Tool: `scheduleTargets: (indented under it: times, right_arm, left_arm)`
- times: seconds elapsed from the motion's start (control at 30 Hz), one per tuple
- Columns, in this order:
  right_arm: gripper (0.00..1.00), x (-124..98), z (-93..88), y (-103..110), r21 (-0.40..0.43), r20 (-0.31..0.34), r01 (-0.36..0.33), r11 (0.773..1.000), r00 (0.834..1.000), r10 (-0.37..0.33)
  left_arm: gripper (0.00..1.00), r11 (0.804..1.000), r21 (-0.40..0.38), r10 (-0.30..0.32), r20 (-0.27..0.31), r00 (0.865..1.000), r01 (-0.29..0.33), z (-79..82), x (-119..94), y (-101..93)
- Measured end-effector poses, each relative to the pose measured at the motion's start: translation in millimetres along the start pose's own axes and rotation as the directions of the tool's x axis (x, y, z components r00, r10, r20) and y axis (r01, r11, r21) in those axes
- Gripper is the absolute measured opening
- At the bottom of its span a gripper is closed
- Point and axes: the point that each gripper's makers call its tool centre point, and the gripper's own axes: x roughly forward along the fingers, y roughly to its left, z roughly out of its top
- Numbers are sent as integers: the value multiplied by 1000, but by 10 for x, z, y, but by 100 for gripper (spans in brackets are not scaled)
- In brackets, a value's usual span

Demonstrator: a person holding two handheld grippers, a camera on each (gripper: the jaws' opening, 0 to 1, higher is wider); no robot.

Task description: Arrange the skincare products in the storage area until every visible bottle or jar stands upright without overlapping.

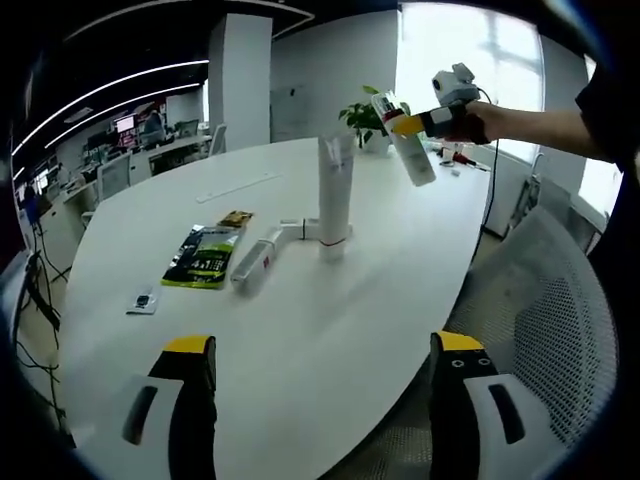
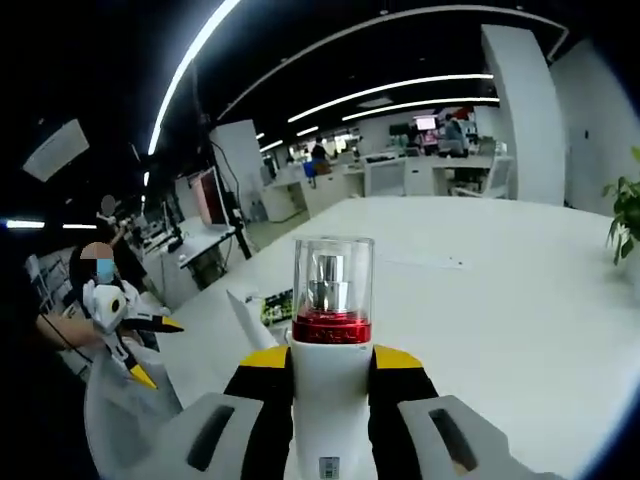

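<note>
A white pump bottle (image 2: pixel 330 340) with a red collar and clear cap sits clamped between the yellow-tipped jaws of the right claw (image 2: pixel 331 385), held in the air above the white oval bench (image 2: pixel 520 300), in the right gripper view. The left gripper view catches the same bottle (image 1: pixel 404 135) from across the bench, tilted and aloft in the right claw (image 1: pixel 415 123), gripped by a person's hand (image 1: pixel 470 120) near the bright window.

The left claw (image 1: pixel 325 365) hangs released, its jaws spread wide with nothing between them, just short of the bench's near edge.

On the bench (image 1: pixel 300 330), the left gripper view shows a tall white tube (image 1: pixel 334 205) standing on its cap, a smaller white bottle (image 1: pixel 300 229) lying on its side just beside the tube's base, and a white tube with red print (image 1: pixel 257 260) lying flat nearby. A green and black sachet (image 1: pixel 203 256) and a small gold packet (image 1: pixel 235 218) lie to their left, with a small dark item (image 1: pixel 143 300) toward the bench edge. A potted plant (image 1: pixel 362 118) stands at the far end.

Bare bench surface spreads between the left claw and the products. A white mesh chair (image 1: pixel 560 320) stands at the bench's right edge. The right gripper view takes in the left claw (image 2: pixel 125 325), held off the bench's side, and rows of office desks beyond.
</note>
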Motion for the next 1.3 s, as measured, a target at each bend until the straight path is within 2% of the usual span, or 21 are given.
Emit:
scheduleTargets:
  times: [0.47, 0.57, 0.87, 1.1, 1.23, 1.3]
  right_arm:
    - [18, -61, 198, 472, -28, 55, -114, 993, 992, 116]
    - [18, -57, 239, 646, -45, 65, -164, 985, 984, 167]
    - [18, -5, 272, 901, -81, 86, -229, 970, 968, 236]
    - [18, -34, 323, 1164, -115, 118, -300, 947, 942, 313]
    - [18, -53, 395, 1295, -117, 145, -334, 935, 926, 349]
    - [18, -65, 427, 1362, -115, 161, -348, 931, 918, 363]
  left_arm:
    - [82, 1000, -12, -16, 22, 1000, 17, 45, -16, -29]
    - [83, 999, -28, -39, 42, 998, 40, 81, -25, -75]
    - [83, 997, -29, -76, 56, 996, 78, 114, -12, -150]
    - [86, 990, -78, -105, 121, 987, 115, 219, -59, -151]
    - [89, 971, -177, -121, 205, 971, 158, 394, -120, -175]
    - [91, 970, -183, -117, 219, 969, 159, 428, -157, -151]
